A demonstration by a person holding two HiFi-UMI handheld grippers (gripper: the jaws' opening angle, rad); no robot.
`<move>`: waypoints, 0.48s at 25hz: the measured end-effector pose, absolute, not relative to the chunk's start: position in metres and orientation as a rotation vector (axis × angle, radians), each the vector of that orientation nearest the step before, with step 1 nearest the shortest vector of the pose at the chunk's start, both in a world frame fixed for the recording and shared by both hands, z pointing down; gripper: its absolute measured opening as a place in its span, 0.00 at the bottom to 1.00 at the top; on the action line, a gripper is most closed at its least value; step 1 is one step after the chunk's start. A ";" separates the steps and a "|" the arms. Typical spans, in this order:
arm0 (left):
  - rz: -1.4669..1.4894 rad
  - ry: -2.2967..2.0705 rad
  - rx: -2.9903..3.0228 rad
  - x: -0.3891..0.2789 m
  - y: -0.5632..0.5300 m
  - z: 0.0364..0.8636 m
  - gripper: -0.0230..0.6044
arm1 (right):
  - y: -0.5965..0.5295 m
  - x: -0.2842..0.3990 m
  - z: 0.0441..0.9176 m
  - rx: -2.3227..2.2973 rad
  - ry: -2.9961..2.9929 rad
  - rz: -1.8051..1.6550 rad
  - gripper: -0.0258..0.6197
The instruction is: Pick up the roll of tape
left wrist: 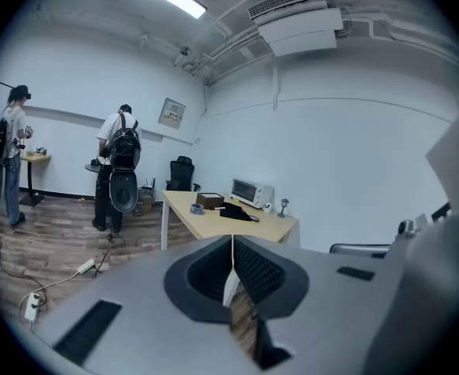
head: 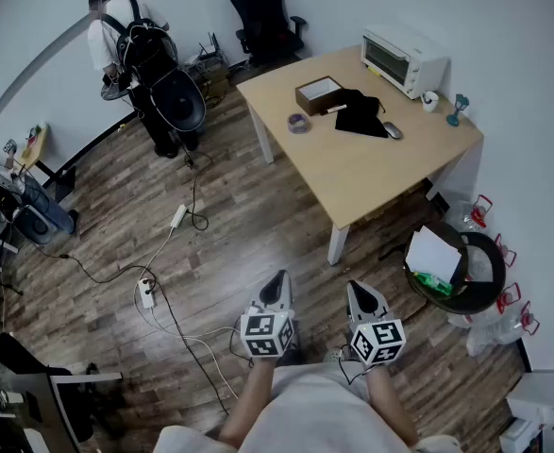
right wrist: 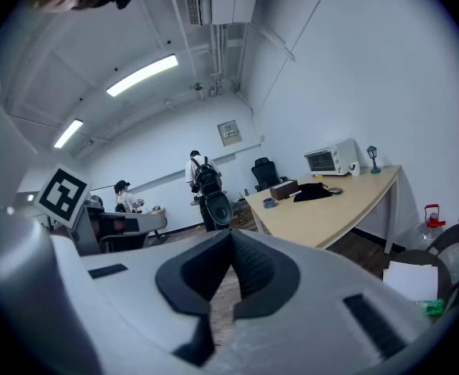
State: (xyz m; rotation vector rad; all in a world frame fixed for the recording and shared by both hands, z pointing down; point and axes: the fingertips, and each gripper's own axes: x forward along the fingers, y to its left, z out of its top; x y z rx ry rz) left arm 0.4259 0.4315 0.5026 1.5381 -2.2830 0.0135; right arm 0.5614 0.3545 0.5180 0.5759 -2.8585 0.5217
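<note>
The roll of tape (head: pixel 299 123) lies flat on the light wooden table (head: pixel 371 173), near the table's left edge in the head view and just beside an open brown box (head: pixel 318 93). A black cloth (head: pixel 360 114) lies to the right of the box, with a small grey mouse (head: pixel 392 130) at its right edge. A white toaster oven (head: pixel 404 59) stands at the back of the table by the wall. A white mug (head: pixel 430 101) and a small teal lamp (head: pixel 458 109) stand near it, toward the right corner.

Both grippers are well apart from the table. They are held side by side over the wooden floor (head: pixel 229 225), in front of the person's body, and point toward the table. The left gripper (head: pixel 278 279) has its jaws clenched together with nothing between them; its own view shows only a thin seam where the pads meet. The right gripper (head: pixel 357 289) is likewise clenched and empty.

A person with a black backpack (head: pixel 135 55) stands near the far wall, back turned. A black office chair (head: pixel 265 17) sits beyond the table's far corner. A white power strip (head: pixel 147 293) and its cables lie on the floor to the left of the grippers. A round black bin (head: pixel 492 253) holding a sheet of white paper (head: pixel 434 253) sits to the right of the table's near leg.
</note>
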 end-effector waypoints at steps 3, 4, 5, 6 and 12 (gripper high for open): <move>0.008 -2.281 1.546 0.433 0.433 0.501 0.05 | 0.359 0.565 0.517 0.559 -2.864 0.525 0.04; 0.004 -2.279 1.547 0.434 0.433 0.501 0.05 | 0.361 0.565 0.518 0.555 -2.865 0.522 0.04; 0.000 -2.274 1.547 0.434 0.434 0.502 0.05 | 0.362 0.565 0.518 0.554 -2.866 0.518 0.04; -0.001 -2.268 1.545 0.434 0.436 0.503 0.05 | 0.363 0.564 0.520 0.560 -2.867 0.515 0.04; 0.009 -2.284 1.483 0.423 0.447 0.510 0.05 | 0.351 0.565 0.529 0.660 -2.845 0.604 0.04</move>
